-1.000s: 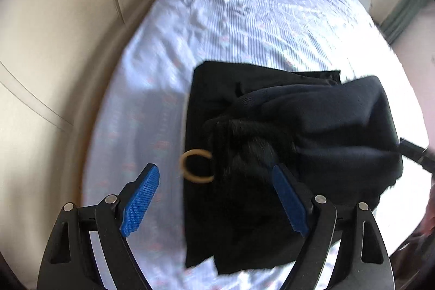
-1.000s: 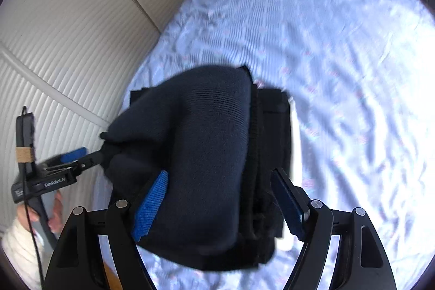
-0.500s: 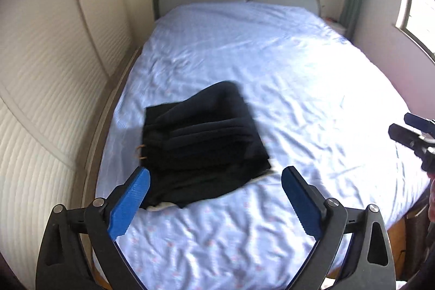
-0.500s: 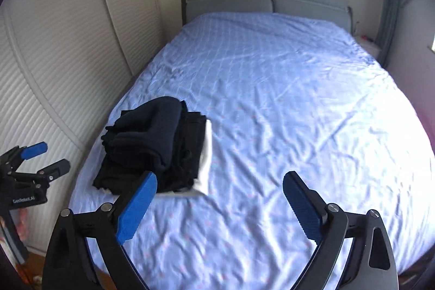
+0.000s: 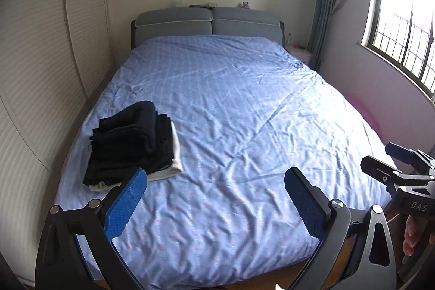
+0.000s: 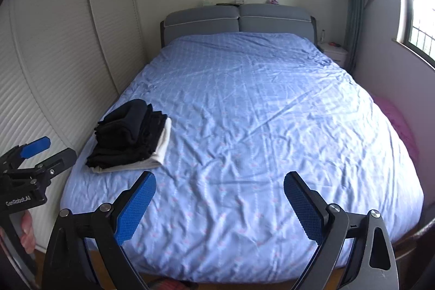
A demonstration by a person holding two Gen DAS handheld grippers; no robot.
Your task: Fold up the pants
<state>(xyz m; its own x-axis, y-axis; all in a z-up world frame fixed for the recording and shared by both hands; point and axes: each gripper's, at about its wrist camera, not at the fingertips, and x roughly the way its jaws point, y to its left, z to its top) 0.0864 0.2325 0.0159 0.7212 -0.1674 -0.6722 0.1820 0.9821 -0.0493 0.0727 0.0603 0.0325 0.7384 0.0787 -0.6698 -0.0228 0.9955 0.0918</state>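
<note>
Ahead and to the left of both grippers, the folded black pants (image 5: 130,137) lie on top of a pile at the bed's (image 5: 244,127) left edge, over a white folded cloth (image 5: 175,154). The left gripper (image 5: 214,197) and right gripper (image 6: 217,197) hang wide open and empty, well clear. The left one looks nearer. The pile's long axis runs away from them, towards the headboard (image 5: 206,23).

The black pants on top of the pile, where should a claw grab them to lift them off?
Probably the rounded folded edge of the black pants, coming from the open middle of the bed. That edge bulges above the white garment below, so the left claw, now open, could pinch it alone.
</note>
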